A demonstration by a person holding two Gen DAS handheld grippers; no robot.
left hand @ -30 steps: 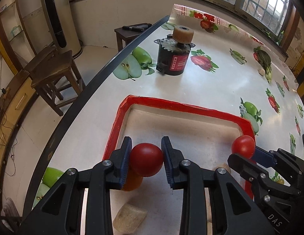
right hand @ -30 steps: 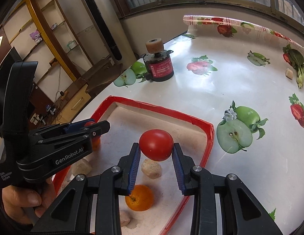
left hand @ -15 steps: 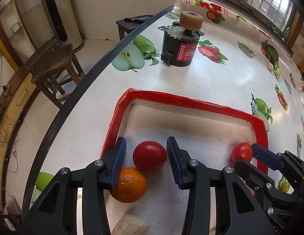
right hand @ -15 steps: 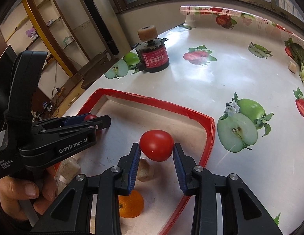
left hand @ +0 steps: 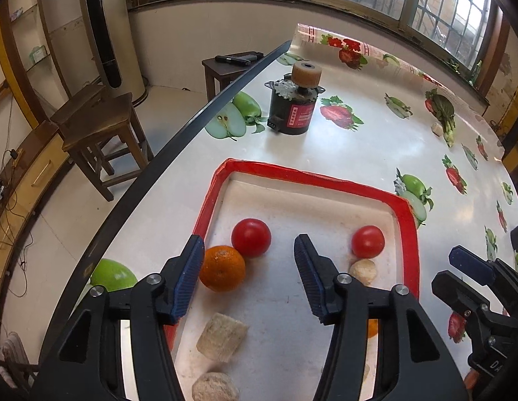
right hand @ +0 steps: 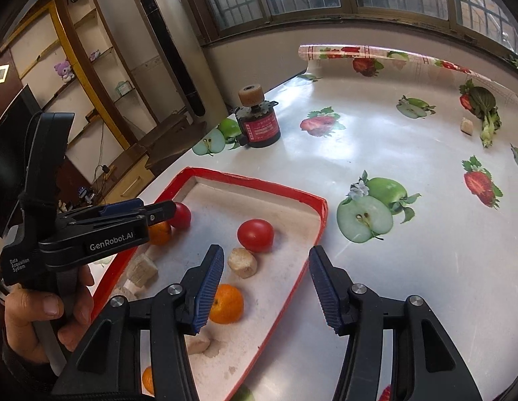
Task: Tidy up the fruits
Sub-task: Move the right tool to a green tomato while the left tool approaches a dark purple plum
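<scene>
Our left gripper (left hand: 249, 267) and right gripper (right hand: 265, 287) have just been opening, jaws spread and empty; both tomatoes (left hand: 251, 237) (right hand: 255, 235) sit in the tray (left hand: 409, 244).

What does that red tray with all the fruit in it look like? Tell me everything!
The red tray is a shallow rectangle with a bright red raised rim and a pale, whitish, slightly stained floor. The rim looks a bit uneven and bent along its edges. It lies flat on the fruit-printed tablecloth, close to the table's dark edge. Inside rest two tomatoes, oranges and several pale tan lumps. One tomato touches an orange.
</scene>
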